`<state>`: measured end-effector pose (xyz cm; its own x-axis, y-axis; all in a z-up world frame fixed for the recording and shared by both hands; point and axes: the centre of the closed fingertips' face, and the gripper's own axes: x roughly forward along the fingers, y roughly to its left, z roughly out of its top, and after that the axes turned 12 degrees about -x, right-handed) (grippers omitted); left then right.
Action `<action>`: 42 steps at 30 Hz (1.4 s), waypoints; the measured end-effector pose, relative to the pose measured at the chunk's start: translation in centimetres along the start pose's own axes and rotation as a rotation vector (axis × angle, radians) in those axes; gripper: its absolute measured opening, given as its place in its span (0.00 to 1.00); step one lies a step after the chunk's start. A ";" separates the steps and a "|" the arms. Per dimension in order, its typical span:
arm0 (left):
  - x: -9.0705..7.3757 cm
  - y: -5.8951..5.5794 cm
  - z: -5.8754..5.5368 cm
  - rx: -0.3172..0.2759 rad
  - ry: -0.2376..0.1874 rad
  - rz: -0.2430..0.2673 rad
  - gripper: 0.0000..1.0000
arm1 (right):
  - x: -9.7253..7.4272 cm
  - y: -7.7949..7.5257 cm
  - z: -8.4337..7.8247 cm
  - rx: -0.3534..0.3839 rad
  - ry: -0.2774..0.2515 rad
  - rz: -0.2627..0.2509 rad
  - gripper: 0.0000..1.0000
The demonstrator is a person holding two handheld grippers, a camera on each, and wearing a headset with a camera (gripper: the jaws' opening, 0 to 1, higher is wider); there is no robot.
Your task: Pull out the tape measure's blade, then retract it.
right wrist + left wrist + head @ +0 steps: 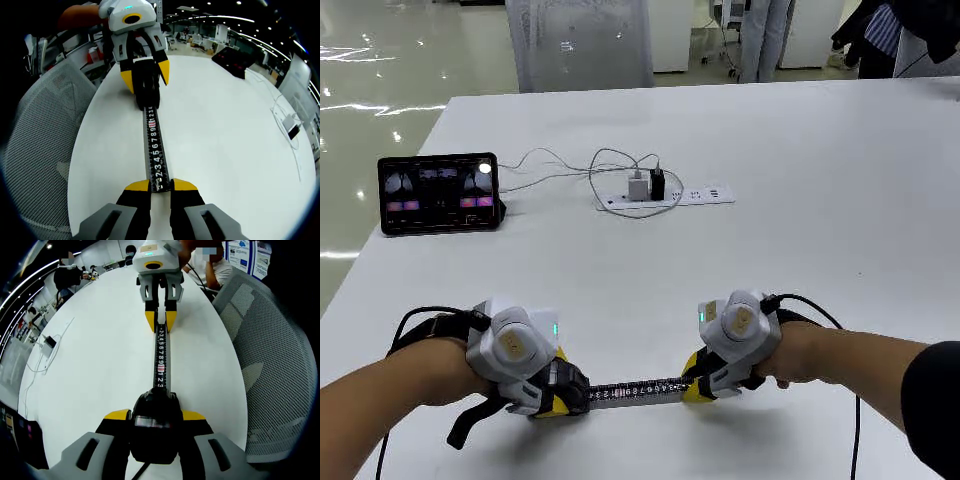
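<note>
Head view: left gripper [558, 397] fingers clamp the tape measure [155, 430] case; right gripper [692, 390] fingers pinch the blade [635, 390] tip (partly drawn out), long axis straight between them along the surface [770, 200]; retracting likely means right closing leftward.

Your head view is bright and evenly lit from overhead. The white surface [770, 200] carries only soft, faint shadows. Glare streaks the floor [380, 60]. Both your gripper views bend strongly toward their edges; ceiling lights [240, 19] show as sharp points.
</note>
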<state>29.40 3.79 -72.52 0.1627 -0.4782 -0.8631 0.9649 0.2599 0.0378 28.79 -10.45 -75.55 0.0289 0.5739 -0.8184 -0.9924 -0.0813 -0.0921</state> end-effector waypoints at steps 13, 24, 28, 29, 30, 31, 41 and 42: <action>0.0 0.0 0.0 0.000 0.001 0.003 0.32 | -0.4 0.0 -0.6 -0.005 0.004 -0.001 0.10; 0.0 0.0 0.0 0.001 0.001 0.004 0.32 | -0.8 0.1 -1.3 0.000 0.011 -0.003 0.10; 0.1 0.0 0.0 0.000 0.001 0.004 0.32 | -1.0 0.1 -1.5 -0.002 0.015 -0.002 0.10; 0.1 0.0 -0.1 0.000 0.001 0.004 0.32 | -1.1 0.1 -1.5 0.000 0.016 -0.001 0.10; 0.1 0.0 -0.1 0.000 0.001 0.004 0.32 | -1.1 0.1 -1.5 -0.001 0.016 -0.001 0.10; 0.1 0.0 -0.1 0.000 0.000 0.005 0.32 | -1.1 0.1 -1.6 0.000 0.016 -0.001 0.10; 0.1 0.0 -0.1 0.000 0.000 0.006 0.32 | -1.7 0.1 -2.2 0.005 0.018 -0.008 0.10; 0.0 0.0 -0.1 0.000 0.000 0.006 0.32 | -1.7 0.1 -2.3 0.005 0.019 -0.008 0.10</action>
<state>29.40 3.82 -72.59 0.1688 -0.4766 -0.8628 0.9639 0.2629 0.0434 28.93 -13.28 -75.43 0.0387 0.5592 -0.8282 -0.9928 -0.0727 -0.0954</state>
